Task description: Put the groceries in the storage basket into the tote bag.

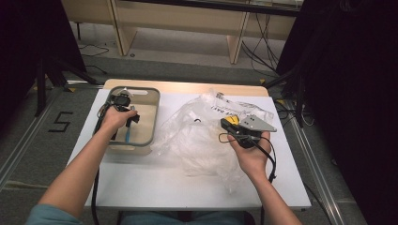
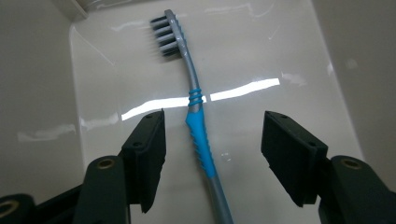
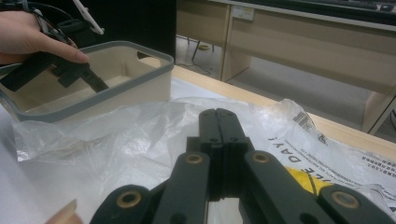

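left claw [image 2: 212, 140]: angled into bin [image 1: 155, 110], open astride toothbrush [image 2: 198, 121] | right claw [image 3: 219, 135]: level, closed, empty

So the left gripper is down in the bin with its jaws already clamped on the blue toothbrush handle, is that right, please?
Not quite. The left gripper is in the bin, but its jaws stand open on either side of the toothbrush, touching nothing. The left gripper view shows the gaps.

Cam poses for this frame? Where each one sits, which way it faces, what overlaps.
High view: above the person's side, facing forward and down on the table; forearms, both grippers.
Left gripper view: on the left gripper, aimed down into the bin at the toothbrush; open jaws.
Right gripper view: on the right gripper, facing across the plastic bag; shut jaws.
Shared: the bin.
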The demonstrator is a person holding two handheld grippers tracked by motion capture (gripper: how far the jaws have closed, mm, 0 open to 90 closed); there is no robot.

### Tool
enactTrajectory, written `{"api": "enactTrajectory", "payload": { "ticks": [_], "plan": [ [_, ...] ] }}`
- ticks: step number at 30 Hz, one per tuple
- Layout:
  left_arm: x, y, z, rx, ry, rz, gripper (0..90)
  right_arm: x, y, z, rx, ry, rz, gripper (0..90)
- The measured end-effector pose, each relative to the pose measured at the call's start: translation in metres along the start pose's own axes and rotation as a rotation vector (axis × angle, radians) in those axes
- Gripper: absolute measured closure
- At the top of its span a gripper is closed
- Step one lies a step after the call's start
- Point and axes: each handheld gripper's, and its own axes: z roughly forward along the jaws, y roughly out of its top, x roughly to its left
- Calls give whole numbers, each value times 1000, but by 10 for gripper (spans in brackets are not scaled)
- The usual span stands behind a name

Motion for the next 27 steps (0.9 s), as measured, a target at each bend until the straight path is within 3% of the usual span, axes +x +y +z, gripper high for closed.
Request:
{"api": "enactTrajectory", "payload": {
  "ticks": [12,27],
  "plan": [
    [5,-1,8,37,-1,-13,462,0,0,0,5,3,0,900],
    [2,0,12,52,11,13,540,0,0,0,3,3,0,900]
  ]
}}
